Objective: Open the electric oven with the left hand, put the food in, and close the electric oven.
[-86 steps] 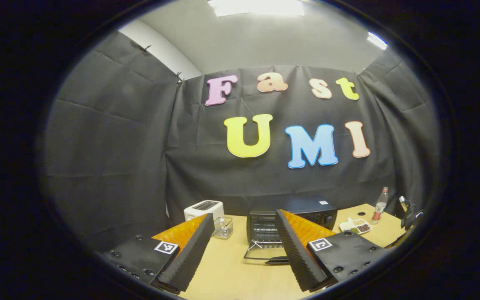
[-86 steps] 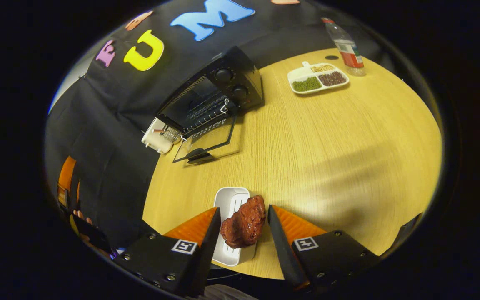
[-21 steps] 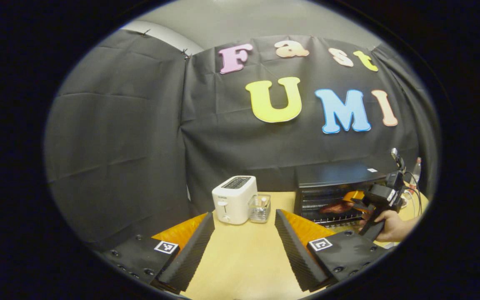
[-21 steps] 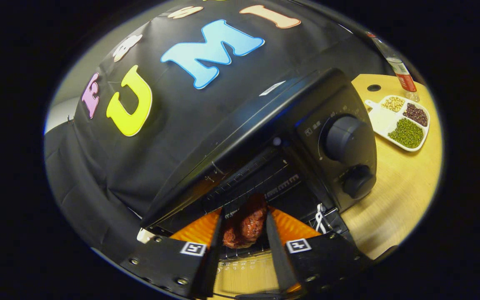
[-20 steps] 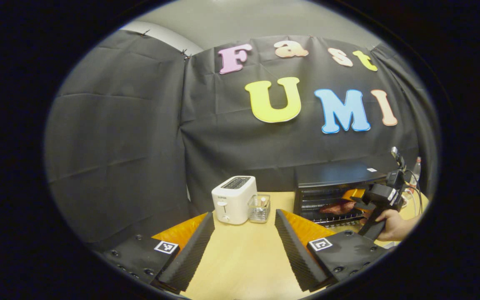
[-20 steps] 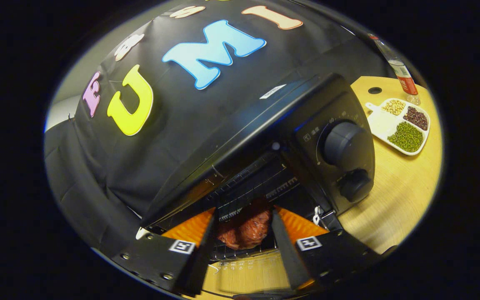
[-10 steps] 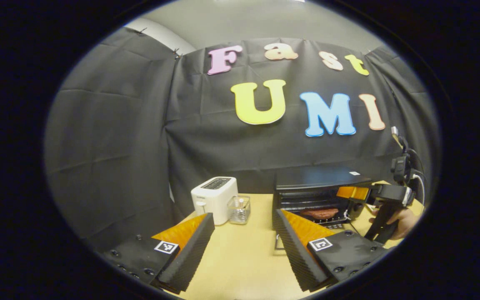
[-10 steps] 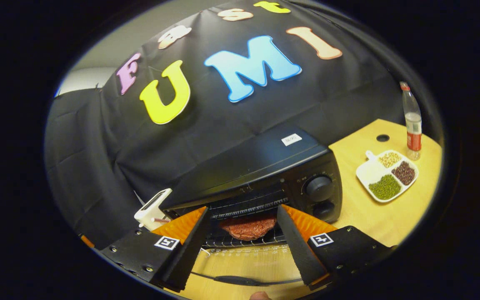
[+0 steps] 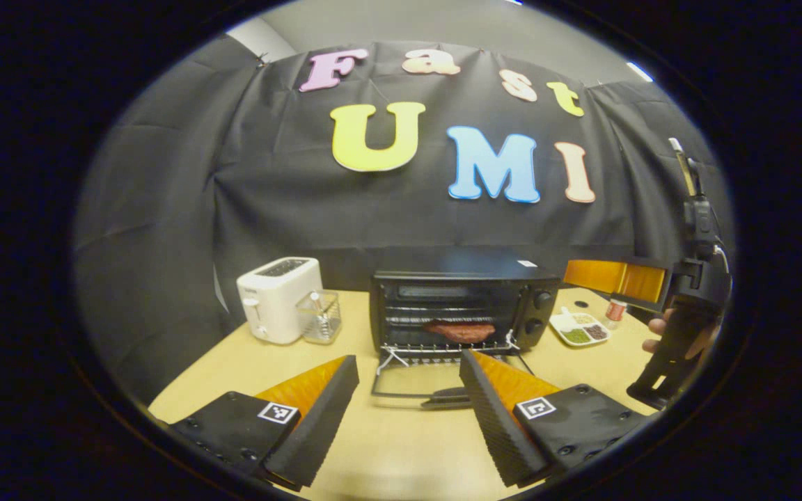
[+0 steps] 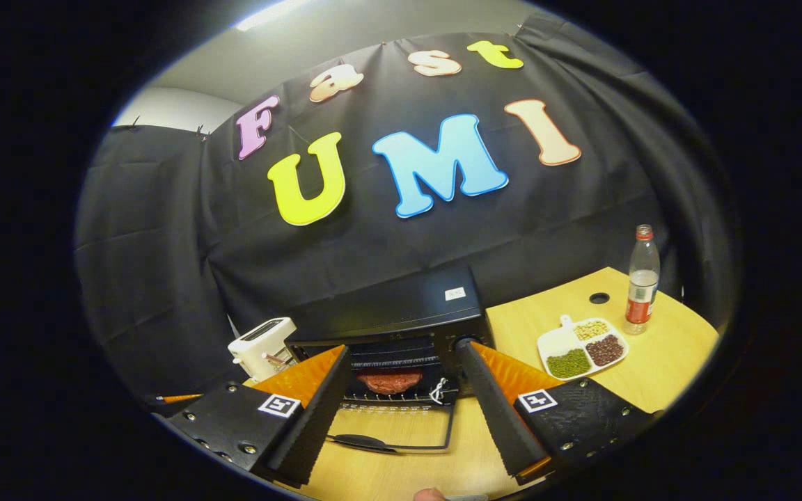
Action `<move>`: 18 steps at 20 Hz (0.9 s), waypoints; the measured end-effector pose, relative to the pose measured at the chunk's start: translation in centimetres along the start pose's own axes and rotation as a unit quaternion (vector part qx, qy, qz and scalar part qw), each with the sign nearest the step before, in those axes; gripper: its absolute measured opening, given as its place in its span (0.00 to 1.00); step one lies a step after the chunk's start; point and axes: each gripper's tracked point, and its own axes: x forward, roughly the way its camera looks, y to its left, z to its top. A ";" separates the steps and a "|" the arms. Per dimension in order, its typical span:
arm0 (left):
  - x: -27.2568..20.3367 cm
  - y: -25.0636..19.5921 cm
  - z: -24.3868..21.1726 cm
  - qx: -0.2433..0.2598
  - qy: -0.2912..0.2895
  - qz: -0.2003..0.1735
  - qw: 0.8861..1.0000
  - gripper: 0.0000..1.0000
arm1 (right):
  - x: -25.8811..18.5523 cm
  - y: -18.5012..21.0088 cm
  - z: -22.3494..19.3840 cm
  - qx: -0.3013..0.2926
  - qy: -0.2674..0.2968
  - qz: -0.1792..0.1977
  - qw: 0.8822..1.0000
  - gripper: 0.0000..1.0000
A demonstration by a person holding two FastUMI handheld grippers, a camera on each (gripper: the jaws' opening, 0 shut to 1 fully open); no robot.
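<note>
The black electric oven (image 9: 464, 306) (image 10: 401, 327) stands at the back of the wooden table with its glass door (image 9: 436, 383) (image 10: 394, 426) folded down flat. A brown piece of meat (image 9: 459, 330) (image 10: 390, 381) lies on the oven's wire rack. My left gripper (image 9: 408, 403) is open and empty, in front of the lowered door. My right gripper (image 10: 401, 410) is open and empty, held back from the oven mouth; it appears in the left gripper view (image 9: 617, 278) at the right, held by a hand (image 9: 658, 334).
A white toaster (image 9: 277, 299) (image 10: 260, 355) and a small clear container (image 9: 319, 316) stand left of the oven. A white divided dish of beans (image 9: 578, 328) (image 10: 582, 355) and a bottle (image 10: 641, 278) sit to its right. Bare tabletop (image 9: 401, 459) lies in front.
My right gripper let go of the meat on the rack and drew back from the oven. My left gripper swung round to face the open door.
</note>
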 end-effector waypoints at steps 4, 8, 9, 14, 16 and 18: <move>1.7 -2.4 -1.8 -0.001 0.026 -0.024 0.999 1.00 | -3.0 -3.2 1.0 -0.036 -0.014 -0.040 0.998 0.98; 4.0 -4.8 -5.5 0.010 0.079 -0.048 0.996 1.00 | -5.7 -5.8 1.0 -0.054 -0.011 -0.074 0.996 0.98; 4.5 -5.4 -6.7 0.007 0.100 -0.053 0.994 1.00 | -6.3 -6.5 1.1 -0.055 -0.012 -0.084 0.995 0.98; 7.0 -7.5 -11.6 -0.013 0.169 -0.064 0.983 1.00 | -8.5 -8.7 1.2 -0.074 -0.012 -0.125 0.989 0.98; 8.0 -7.7 -13.2 -0.016 0.193 -0.062 0.979 1.00 | -8.8 -9.4 1.1 -0.077 -0.010 -0.136 0.988 0.98; 8.7 -7.7 -14.7 -0.015 0.214 -0.059 0.975 0.98 | -9.4 -10.1 0.9 -0.085 -0.006 -0.149 0.985 0.98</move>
